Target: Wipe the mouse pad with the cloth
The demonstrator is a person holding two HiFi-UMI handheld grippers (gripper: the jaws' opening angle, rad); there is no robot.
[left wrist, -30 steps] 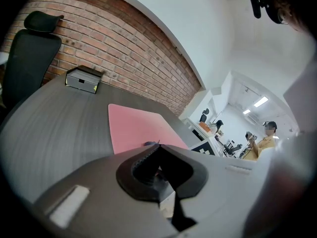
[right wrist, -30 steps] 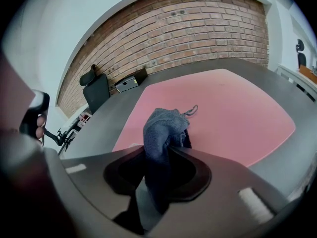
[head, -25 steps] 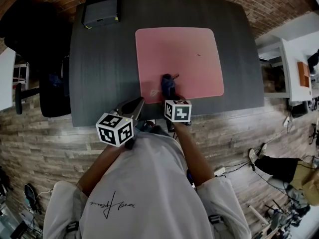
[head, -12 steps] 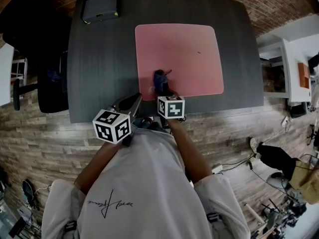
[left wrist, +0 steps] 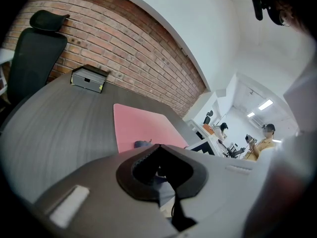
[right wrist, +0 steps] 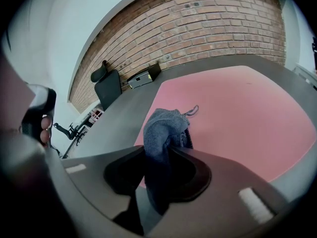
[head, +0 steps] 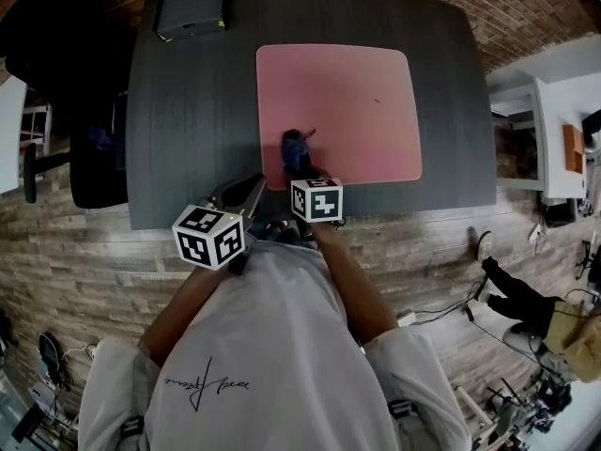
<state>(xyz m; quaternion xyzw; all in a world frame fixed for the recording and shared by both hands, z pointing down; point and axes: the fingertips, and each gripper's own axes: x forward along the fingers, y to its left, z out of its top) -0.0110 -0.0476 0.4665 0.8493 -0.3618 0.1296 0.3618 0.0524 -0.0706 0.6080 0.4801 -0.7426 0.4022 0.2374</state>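
The right gripper (right wrist: 166,152) is clamping a crumpled blue-grey terry cloth (right wrist: 162,125) between its jaws, and the cloth is resting on the pink rectangular mouse pad (head: 357,101) near its front-left corner. The left gripper (left wrist: 158,148) is hovering over the near edge of the dark grey table (head: 188,111), its jaws closed on nothing.

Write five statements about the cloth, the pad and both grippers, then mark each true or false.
1. The right gripper is shut on the cloth. True.
2. The cloth rests at the far edge of the mouse pad, by the brick wall. False: it is on the pad's near left part.
3. The left gripper holds a second cloth. False: its jaws are together on nothing.
4. A dark box sits at the far left corner of the table. True.
5. The mouse pad is blue. False: it is pink.
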